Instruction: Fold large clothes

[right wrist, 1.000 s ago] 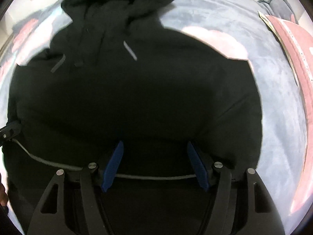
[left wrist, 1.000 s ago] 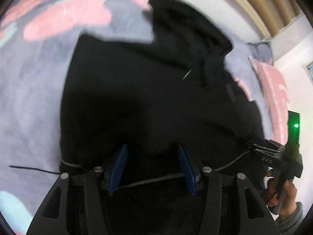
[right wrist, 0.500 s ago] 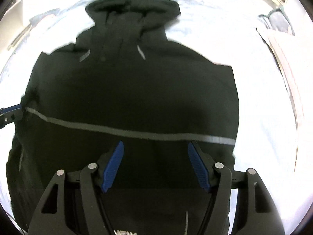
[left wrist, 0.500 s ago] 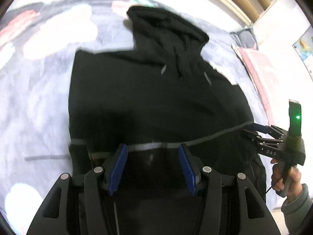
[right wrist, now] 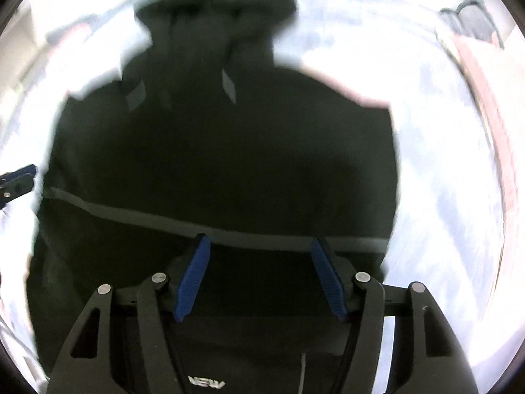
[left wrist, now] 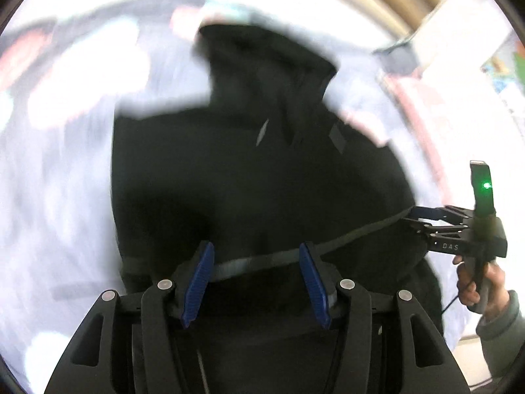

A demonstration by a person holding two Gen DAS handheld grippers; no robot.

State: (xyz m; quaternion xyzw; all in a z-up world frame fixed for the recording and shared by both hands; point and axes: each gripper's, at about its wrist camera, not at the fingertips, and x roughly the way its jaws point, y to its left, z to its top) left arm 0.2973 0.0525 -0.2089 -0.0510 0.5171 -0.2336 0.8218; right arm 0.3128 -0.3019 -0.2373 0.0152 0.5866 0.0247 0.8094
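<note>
A large black hoodie point(left wrist: 249, 177) lies spread on a grey bedspread with pink shapes, hood at the far end. A grey band point(left wrist: 256, 261) runs across its lower part. My left gripper point(left wrist: 254, 262) is open, its blue pads either side of that band. In the right wrist view the hoodie point(right wrist: 229, 151) fills the frame, and my right gripper point(right wrist: 259, 252) is open over the grey band point(right wrist: 164, 218) near the hem. The right gripper point(left wrist: 423, 216) also shows in the left wrist view at the hoodie's right edge. Both views are blurred.
The grey bedspread point(left wrist: 59, 180) surrounds the hoodie. A pink pillow point(right wrist: 485, 105) and a dark item point(right wrist: 472, 19) lie at the far right. A wall with a poster point(left wrist: 502, 62) stands to the right. The left gripper's tip point(right wrist: 18, 177) shows at the left edge.
Both grippers have risen and pulled back, so more of the hoodie and its hood is in view. The grey band has shifted up to the fingertips. The jaws stay open.
</note>
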